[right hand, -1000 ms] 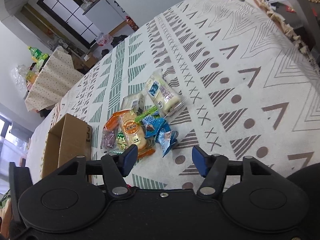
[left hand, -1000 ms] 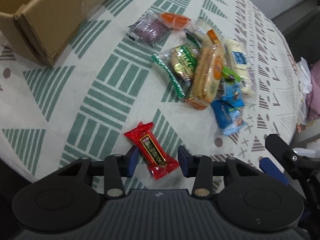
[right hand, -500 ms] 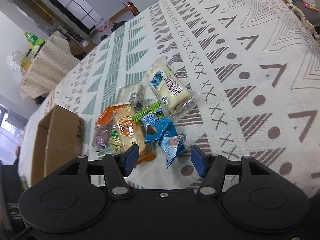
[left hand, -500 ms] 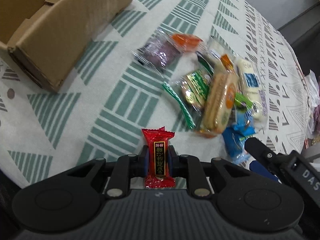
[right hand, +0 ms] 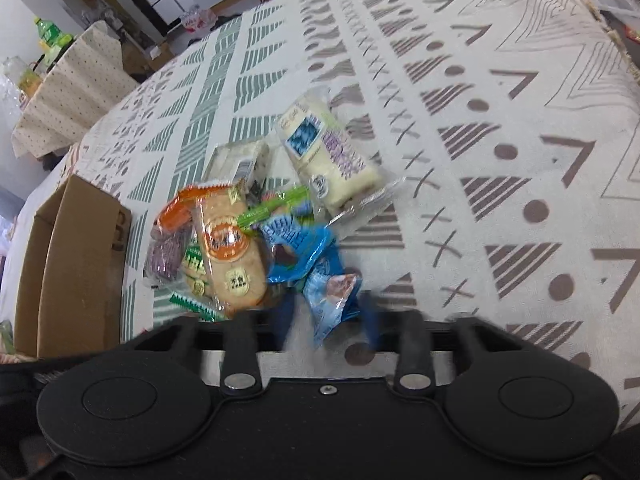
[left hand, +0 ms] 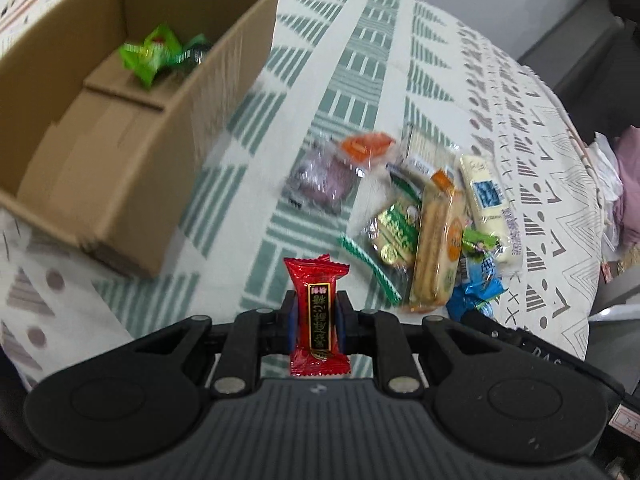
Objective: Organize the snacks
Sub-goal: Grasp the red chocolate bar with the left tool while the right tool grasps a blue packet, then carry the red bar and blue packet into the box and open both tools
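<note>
My left gripper is shut on a red candy packet, held upright off the tablecloth. Ahead and to its left is an open cardboard box with a green packet inside. To the right lies the snack pile: a long biscuit pack, a white bread pack and a purple packet. In the right wrist view my right gripper is low at the near end of the pile. Its blurred jaws are closing on a small blue packet between them.
The patterned tablecloth covers a round table that drops off at the right. In the right wrist view the cardboard box stands left of the pile. A second blue packet lies just behind the gripped one. Room furniture shows beyond the far edge.
My left gripper shut on the red packet, lifted it and swung toward the box. My right gripper sank toward the pile, and its jaws narrowed around the blue packet.
</note>
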`<state>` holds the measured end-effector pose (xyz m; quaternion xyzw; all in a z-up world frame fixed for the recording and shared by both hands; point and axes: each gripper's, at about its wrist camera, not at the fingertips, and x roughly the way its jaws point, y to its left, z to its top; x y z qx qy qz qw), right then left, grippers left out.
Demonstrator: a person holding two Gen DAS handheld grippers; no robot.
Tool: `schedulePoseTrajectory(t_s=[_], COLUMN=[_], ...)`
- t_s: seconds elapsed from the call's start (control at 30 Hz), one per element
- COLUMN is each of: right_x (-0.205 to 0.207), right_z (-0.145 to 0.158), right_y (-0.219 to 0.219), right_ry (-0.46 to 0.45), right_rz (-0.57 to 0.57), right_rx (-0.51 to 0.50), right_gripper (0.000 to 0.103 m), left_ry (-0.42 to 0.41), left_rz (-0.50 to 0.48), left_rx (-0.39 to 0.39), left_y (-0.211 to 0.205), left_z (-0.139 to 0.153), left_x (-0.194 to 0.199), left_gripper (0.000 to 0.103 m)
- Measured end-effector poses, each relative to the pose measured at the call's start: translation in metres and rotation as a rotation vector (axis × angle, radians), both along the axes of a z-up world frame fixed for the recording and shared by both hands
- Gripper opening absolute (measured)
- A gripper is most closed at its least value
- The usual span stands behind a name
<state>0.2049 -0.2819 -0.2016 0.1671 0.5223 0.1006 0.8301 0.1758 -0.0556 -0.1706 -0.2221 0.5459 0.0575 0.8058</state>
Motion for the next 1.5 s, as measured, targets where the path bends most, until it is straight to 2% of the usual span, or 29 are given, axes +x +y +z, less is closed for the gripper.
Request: schedulePoseTrajectory(t_s=[0.3, 0.77, 1.03, 1.17, 1.33, 1.5], right_x=[-0.021, -0.040, -0.041, -0.039, -0.036, -0.032], right_z=[0.019, 0.067, 0.099, 0.114, 0.129, 0.138], right_y=[-0.002, 0.022, 0.050, 0.069, 0.095, 0.121], right_ry=[-0.044, -0.116, -0.185, -0.220, -0.264, -0.290], right_rz=[-0.002, -0.038, -0.024, -0.011, 0.003, 0.027], right_rx=[0.016, -0.041, -0.067, -0.072, -0.068, -0.061], right_gripper=[0.022, 0.022, 0.022, 0.022, 0.022, 0.022], left_ry=[-0.120, -0.228, -0.302, -0.357, -0.401, -0.407], left_rz=[-0.069, -0.092, -0.102, -0.137, -0.122, -0.078], left_rx=[0.016, -0.072, -0.105, -0.110, -0.125, -0.147], left_y=[0.028, 0.054, 0.072, 0.082, 0.107, 0.138], left_z=[0.022, 0.043, 0.070, 0.087, 0.099, 0.100], left_x=[-0.001, -0.004, -0.007, -0.002, 0.000, 0.007], left_gripper=[0.017, 0.017, 0.017, 0.018, 0.017, 0.017])
